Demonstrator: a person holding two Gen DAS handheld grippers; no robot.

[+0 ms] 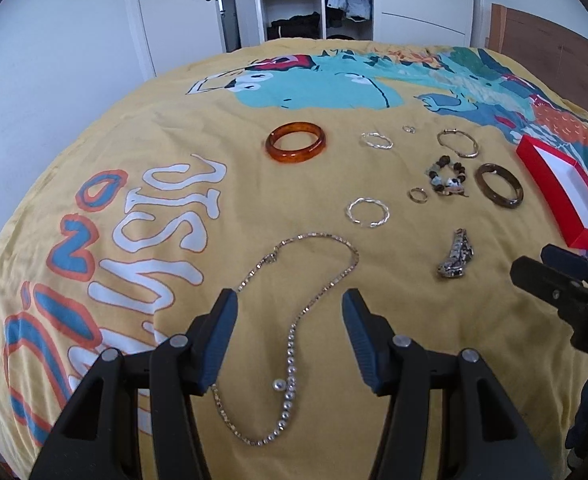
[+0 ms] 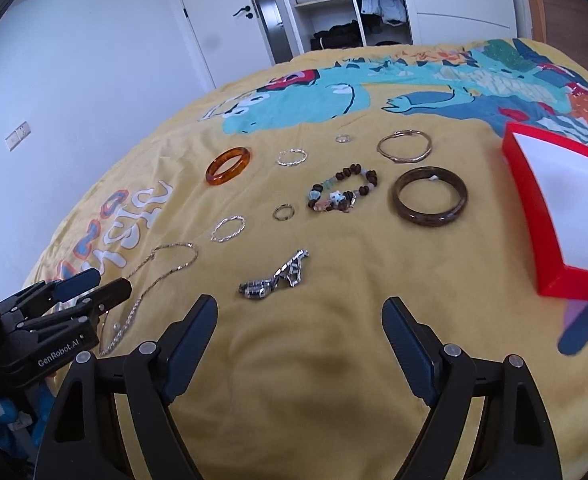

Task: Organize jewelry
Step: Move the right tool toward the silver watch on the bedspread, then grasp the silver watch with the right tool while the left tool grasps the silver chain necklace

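Observation:
Jewelry lies on a yellow bedspread (image 1: 394, 304). My left gripper (image 1: 289, 302) is open, its fingers either side of a long silver chain necklace (image 1: 294, 336), just above it. My right gripper (image 2: 300, 308) is open and empty, a little short of a crumpled silver chain (image 2: 275, 274). An amber bangle (image 1: 296, 142), a dark brown bangle (image 2: 430, 199), a beaded bracelet (image 2: 342, 192), a gold bangle (image 2: 404, 147), twisted silver hoops (image 1: 368, 212) and small rings (image 2: 283, 212) lie beyond. An open red box (image 2: 554, 280) with a white inside sits at the right.
The right gripper shows at the right edge of the left wrist view (image 1: 566, 292); the left gripper shows at the left edge of the right wrist view (image 2: 81, 292). A white door (image 2: 217, 20) and an open wardrobe (image 1: 314, 0) stand beyond the bed.

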